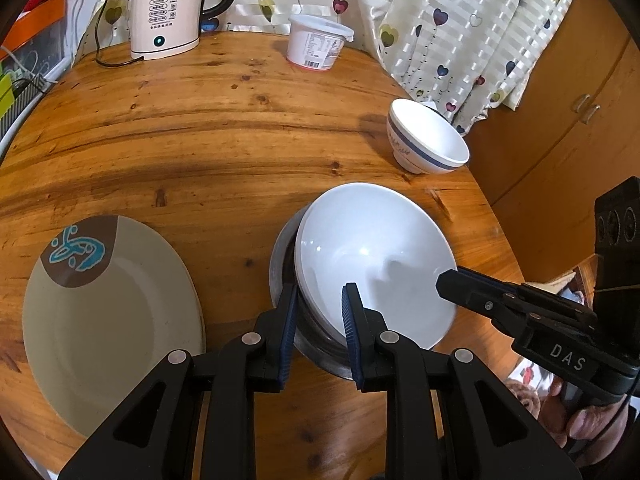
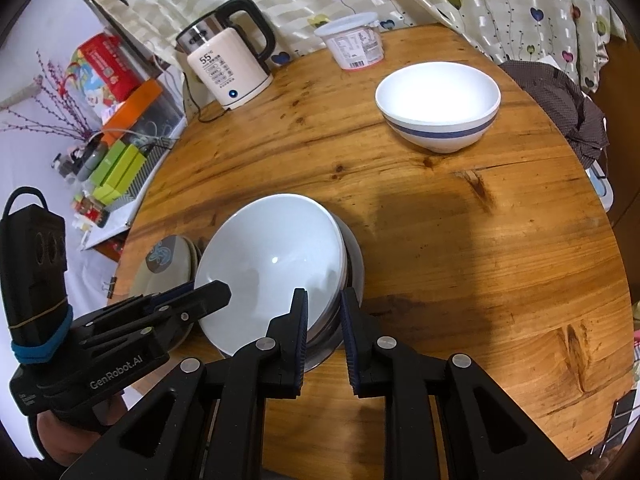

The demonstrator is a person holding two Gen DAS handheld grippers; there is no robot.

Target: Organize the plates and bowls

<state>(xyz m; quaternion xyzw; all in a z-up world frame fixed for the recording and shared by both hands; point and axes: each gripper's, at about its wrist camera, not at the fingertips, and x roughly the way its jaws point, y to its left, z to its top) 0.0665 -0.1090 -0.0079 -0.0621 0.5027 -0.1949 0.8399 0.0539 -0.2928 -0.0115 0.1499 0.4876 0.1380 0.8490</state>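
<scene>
A white bowl [image 1: 372, 256] sits tilted in a stack on a metal bowl [image 1: 280, 268] near the table's front. My left gripper [image 1: 320, 300] straddles the stack's left rim, one finger inside the white bowl, one outside. My right gripper [image 2: 324, 304] straddles the right rim [image 2: 340, 280] the same way; it also shows in the left wrist view [image 1: 448, 280]. Whether the jaws press the rims is unclear. A beige plate with a brown and blue mark [image 1: 108, 320] lies to the left. A blue-banded white bowl [image 2: 438, 106] stands at the far right.
A cream kettle [image 1: 166, 12] with a cord and a white lidded tub [image 1: 316, 42] stand at the back of the round wooden table [image 1: 200, 140]. A heart-print curtain [image 1: 460, 20] hangs behind. Boxes and clutter [image 2: 120, 120] sit beyond the left edge.
</scene>
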